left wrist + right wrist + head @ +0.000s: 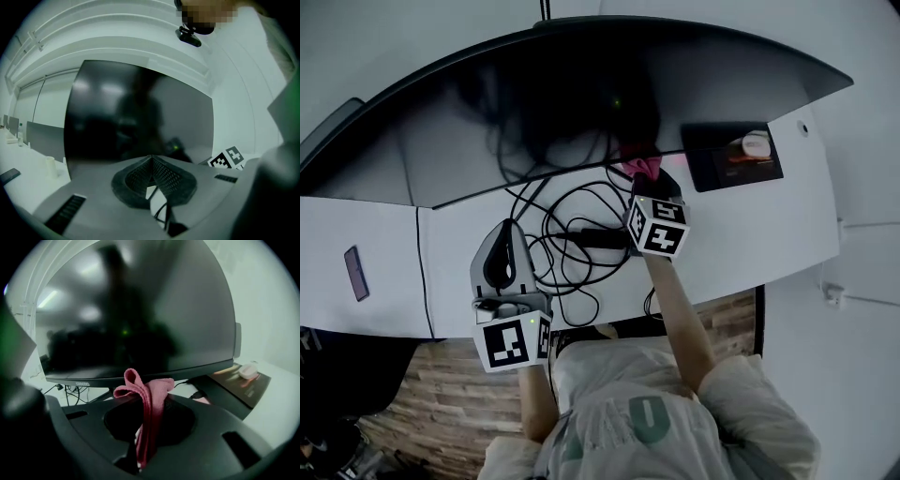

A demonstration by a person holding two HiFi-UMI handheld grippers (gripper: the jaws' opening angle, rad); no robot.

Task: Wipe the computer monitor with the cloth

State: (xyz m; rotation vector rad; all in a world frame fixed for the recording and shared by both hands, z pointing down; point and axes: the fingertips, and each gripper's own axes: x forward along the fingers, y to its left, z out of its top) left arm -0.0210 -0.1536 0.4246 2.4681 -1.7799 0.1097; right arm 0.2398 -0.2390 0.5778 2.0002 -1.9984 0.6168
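A wide curved monitor [553, 103] with a dark screen stands at the back of the white desk [741, 234]. A pink cloth [643, 169] is pinched in my right gripper [649, 180], just below the monitor's lower edge, right of centre. In the right gripper view the cloth [146, 397] stands folded between the jaws, in front of the screen [140, 310]. My left gripper [501, 234] is shut with nothing in it, held over the desk to the left of the cables. In the left gripper view its tips [151, 159] meet and point at the screen [136, 112].
A tangle of black cables [572, 239] lies on the desk between the grippers. A dark mouse pad [712, 157] with a white mouse [757, 143] sits at the right. A phone [356, 272] lies at the far left. The desk's front edge is near the person's body.
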